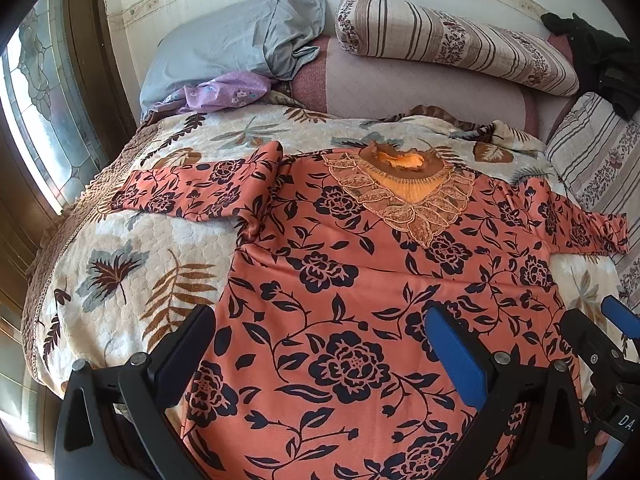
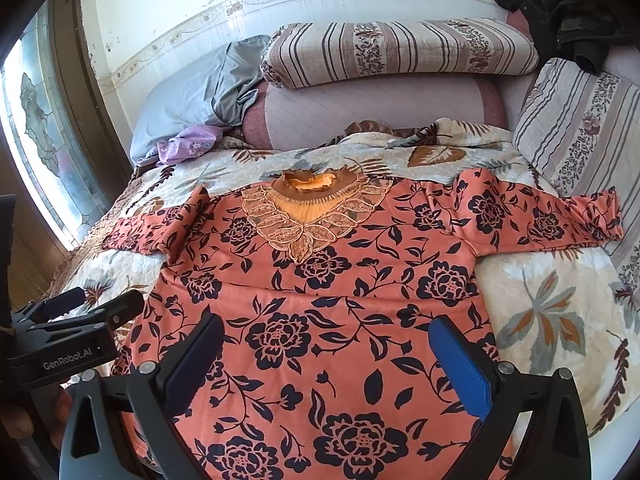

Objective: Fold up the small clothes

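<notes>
My left gripper (image 1: 326, 350) has its fingers spread wide and holds nothing. My right gripper (image 2: 326, 354) is spread wide too, with nothing in it. Both hang just over the bottom of the orange shirt with dark blue flowers (image 1: 360, 280). It lies flat, sleeves out, on the cream leaf-print quilt (image 1: 132, 248). Behind are a striped rolled pillow (image 1: 452, 40), a grey pillow (image 1: 224, 44) and a stained-glass window (image 1: 44, 92).
</notes>
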Tool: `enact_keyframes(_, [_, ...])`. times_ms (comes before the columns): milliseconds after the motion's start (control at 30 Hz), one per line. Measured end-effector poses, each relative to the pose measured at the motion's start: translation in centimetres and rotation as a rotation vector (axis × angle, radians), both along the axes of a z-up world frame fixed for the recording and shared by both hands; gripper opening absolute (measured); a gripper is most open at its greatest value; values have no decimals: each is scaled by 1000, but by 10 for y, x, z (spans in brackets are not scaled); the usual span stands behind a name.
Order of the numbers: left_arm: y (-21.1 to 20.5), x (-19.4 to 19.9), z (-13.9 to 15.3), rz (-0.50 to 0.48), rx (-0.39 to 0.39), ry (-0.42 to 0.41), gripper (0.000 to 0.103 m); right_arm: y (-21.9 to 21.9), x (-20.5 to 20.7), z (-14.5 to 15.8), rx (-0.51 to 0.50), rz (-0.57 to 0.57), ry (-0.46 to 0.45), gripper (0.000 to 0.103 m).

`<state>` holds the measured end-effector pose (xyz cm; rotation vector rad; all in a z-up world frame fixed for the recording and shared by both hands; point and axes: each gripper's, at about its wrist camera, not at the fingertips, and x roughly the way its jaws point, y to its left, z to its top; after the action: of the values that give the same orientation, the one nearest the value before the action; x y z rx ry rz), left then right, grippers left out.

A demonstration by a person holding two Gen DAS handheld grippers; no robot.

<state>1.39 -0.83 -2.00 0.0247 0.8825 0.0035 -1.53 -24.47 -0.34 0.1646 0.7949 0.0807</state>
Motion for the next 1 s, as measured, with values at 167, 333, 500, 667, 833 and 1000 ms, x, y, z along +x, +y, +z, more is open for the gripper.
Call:
enact_keyframes(167, [-2, 2, -2, 1, 5, 4, 103, 0, 2, -2, 1, 1, 4, 103])
enact_keyframes(333, [0, 6, -9, -2, 10, 16, 103, -3, 6, -7, 12, 2, 13, 103])
enact_keyframes(500, [21, 17, -50, 43, -6, 123, 103, -48, 11, -40, 185, -38, 105, 103])
enact_keyframes(667, [34, 27, -91, 83, 39, 228, 103, -159, 6, -69, 387, -249, 107, 103])
enact_keyframes(833, [25, 39, -112, 62, 82, 249, 103, -292, 6, -85, 425, -573, 34, 100])
enact_keyframes(1000, [34, 36, -129, 80, 7, 236, 103, -374, 53, -83, 58, -669, 56, 82])
